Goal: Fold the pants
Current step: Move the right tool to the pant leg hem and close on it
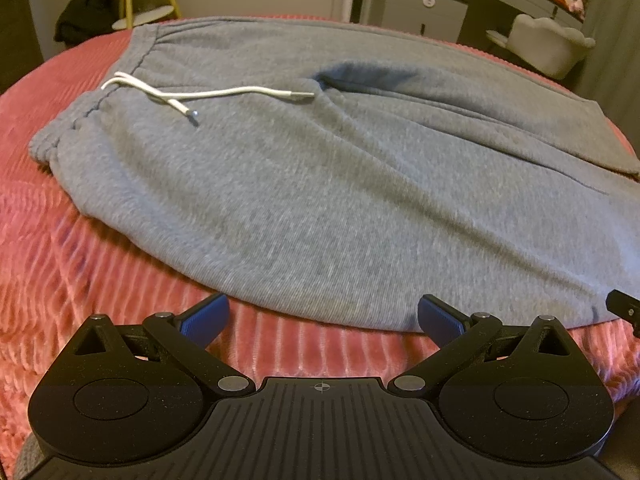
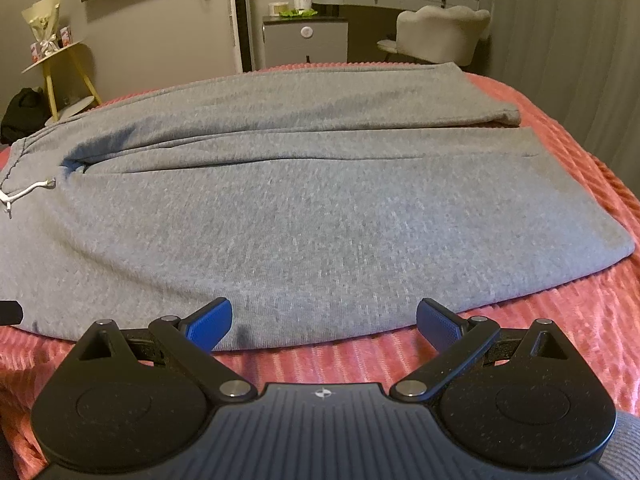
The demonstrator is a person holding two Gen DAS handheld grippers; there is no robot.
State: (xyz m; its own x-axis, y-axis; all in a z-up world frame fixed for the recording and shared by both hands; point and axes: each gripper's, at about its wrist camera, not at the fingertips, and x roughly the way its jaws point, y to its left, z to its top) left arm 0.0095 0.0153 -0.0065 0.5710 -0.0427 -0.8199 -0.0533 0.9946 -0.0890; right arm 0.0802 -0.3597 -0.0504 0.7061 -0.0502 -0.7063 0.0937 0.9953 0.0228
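Pants, one grey fleecy pair with two white cords, lie flat on the ribbed pink bedspread before my two grippers, left and right, both spread wide, empty.

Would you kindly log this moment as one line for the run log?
stage: pre-grasp | pants: flat on pink bedspread, unfolded | left gripper: open at near edge | right gripper: open at near edge

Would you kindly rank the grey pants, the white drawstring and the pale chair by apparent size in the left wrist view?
1. grey pants, by far largest.
2. pale chair.
3. white drawstring.
The chair is farther away, so its true size is unsure.
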